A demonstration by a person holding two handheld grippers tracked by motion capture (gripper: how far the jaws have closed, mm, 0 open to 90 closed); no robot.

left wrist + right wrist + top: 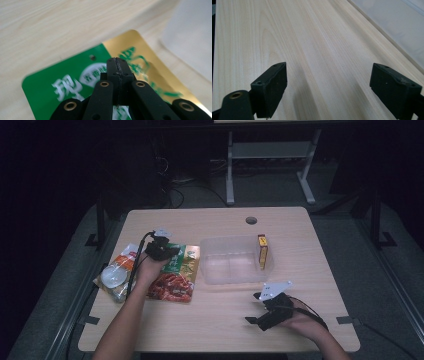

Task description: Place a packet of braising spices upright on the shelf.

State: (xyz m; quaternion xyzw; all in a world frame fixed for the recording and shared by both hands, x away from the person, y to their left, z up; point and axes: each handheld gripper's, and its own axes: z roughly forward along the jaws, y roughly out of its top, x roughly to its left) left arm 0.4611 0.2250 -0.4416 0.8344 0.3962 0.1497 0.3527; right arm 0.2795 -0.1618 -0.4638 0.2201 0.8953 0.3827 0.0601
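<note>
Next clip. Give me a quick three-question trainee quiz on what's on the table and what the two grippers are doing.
1. True or false: the left gripper's jaws stand wide open.
2. Which thing stands inside the clear tub? A) a small yellow box B) a tin can C) a snack packet
3. Fill in: the right gripper rests on the bare ____ with nothing between its jaws.

Key
1. False: the left gripper is shut, its jaws pressed together above the green and gold snack packet; whether it pinches the packet cannot be told.
2. A: the small yellow box stands at the right end of the clear tub.
3. Table: the right gripper is open over the wooden table.
</note>
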